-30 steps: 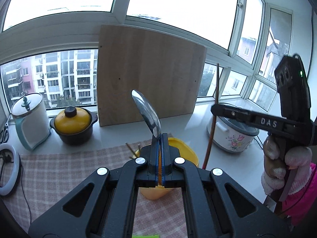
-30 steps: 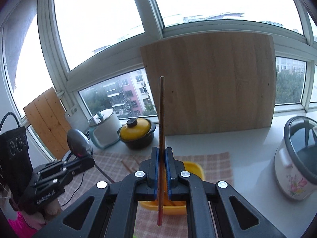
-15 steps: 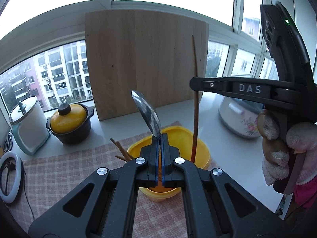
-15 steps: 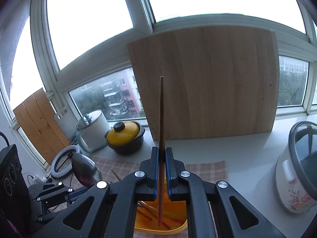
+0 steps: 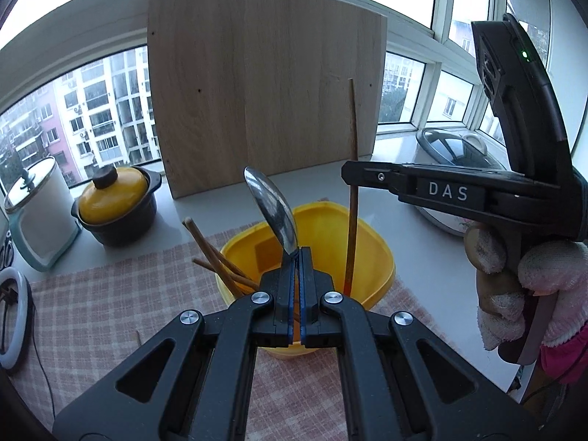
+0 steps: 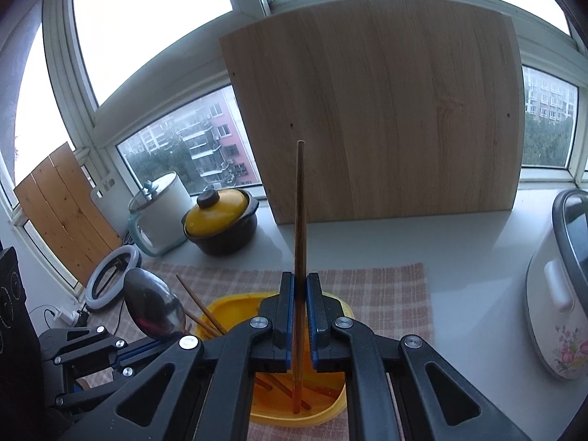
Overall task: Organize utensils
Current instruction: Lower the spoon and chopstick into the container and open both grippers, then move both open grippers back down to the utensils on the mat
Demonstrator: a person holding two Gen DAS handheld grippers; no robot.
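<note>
Left gripper (image 5: 297, 253): jaws clamped tight on the neck of a metal spoon (image 5: 273, 210); spoon bowl sticks up and tilts left, above the yellow tub (image 5: 382, 257)

Right gripper (image 6: 300, 286): jaws pinched on a single brown chopstick (image 6: 300, 217); chopstick stands upright, lower tip down inside the tub; a gloved hand (image 5: 514, 286) grips the handle

Yellow tub: sits on a checked cloth (image 5: 92, 294); other chopsticks (image 5: 213, 253) lean inside against its left rim

Background: wooden board (image 6: 386, 117) propped at the window; yellow-lidded pot (image 5: 114, 205), white kettle (image 5: 36, 205), rice cooker (image 6: 558, 294) on the counter
</note>
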